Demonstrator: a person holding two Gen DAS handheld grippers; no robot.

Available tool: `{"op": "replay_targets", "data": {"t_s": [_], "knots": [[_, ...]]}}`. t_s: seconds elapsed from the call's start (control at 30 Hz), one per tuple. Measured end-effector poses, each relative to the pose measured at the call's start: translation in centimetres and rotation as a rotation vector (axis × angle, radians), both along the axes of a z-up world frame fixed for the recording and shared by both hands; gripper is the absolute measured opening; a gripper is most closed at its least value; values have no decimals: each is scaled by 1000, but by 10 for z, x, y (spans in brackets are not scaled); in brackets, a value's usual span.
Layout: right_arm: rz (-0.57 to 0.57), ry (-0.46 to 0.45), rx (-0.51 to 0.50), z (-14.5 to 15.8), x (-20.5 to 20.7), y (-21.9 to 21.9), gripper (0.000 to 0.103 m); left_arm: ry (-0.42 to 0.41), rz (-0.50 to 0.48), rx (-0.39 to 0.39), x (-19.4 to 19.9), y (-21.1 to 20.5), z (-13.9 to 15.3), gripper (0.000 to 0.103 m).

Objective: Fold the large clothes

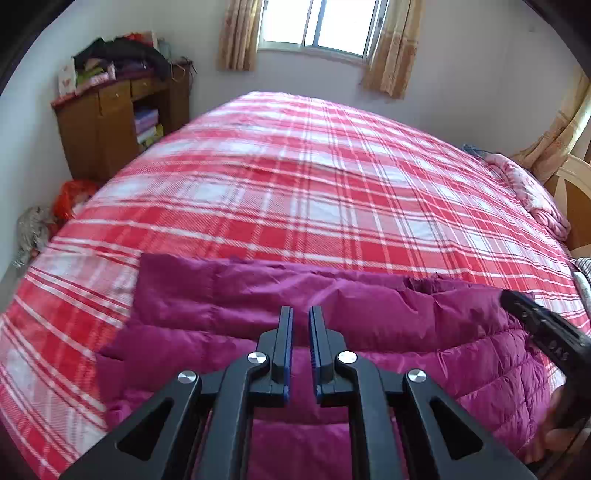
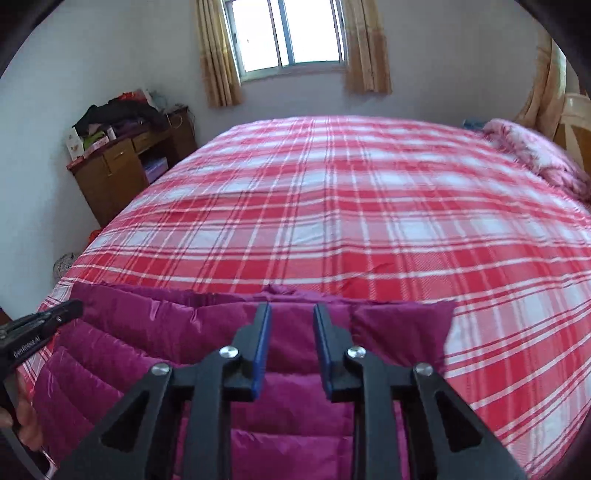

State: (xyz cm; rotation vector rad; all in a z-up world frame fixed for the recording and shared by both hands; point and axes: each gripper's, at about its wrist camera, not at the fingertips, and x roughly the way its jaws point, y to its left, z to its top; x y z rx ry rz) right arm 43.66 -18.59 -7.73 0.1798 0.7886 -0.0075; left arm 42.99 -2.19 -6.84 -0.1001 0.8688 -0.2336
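The magenta quilted down jacket (image 1: 332,332) lay at the near edge of the bed, spread on the red-and-white plaid bedspread (image 1: 295,184). It looked light, puffy and soft, with a slick shiny shell, so I judged it would slump and slide in a grip and spring back after a fold; the firmer holds seemed to be the stitched seams and the folded far edge, taken at two well-separated points. Its colour was deep purple-pink, with horizontal quilting lines, and a band along the far side appeared already turned over, its edge slightly rumpled near the middle. The left gripper (image 1: 301,347) hovered above the jacket, jaws a narrow gap apart with nothing between them. The right gripper (image 2: 291,347) hung over the jacket's right part, jaws somewhat wider and likewise empty. Beyond the bed stood a wooden cabinet (image 2: 118,173) piled with clothes, a curtained window (image 2: 288,33), and a pink floral quilt (image 2: 535,155) bunched at the far right
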Motion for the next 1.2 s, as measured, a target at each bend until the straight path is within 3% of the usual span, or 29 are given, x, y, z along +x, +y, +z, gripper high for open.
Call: {"op": "replay_targets", "data": {"t_s": [0.1, 0.23, 0.43, 0.7, 0.93, 1.07, 1.2], "knots": [[31, 39, -13, -30, 14, 18, 27, -7, 24, 44, -3, -5, -21, 8], [55, 12, -13, -42, 17, 22, 27, -37, 58, 22, -7, 14, -31, 8], [74, -3, 154, -53, 17, 1, 23, -46, 56, -86, 0, 25, -49, 8], [54, -15, 222, -56, 15, -8, 16, -16, 43, -84, 9, 21, -57, 8], [34, -25, 192, -44, 8, -10, 15, -18, 47, -61, 7, 20, -55, 8], [-81, -73, 37, -21, -18, -31, 19, -17, 48, -55, 8, 19, -55, 8], [-179, 1, 67, -43, -27, -76, 16, -21, 47, -35, 8, 15, -55, 8]]}}
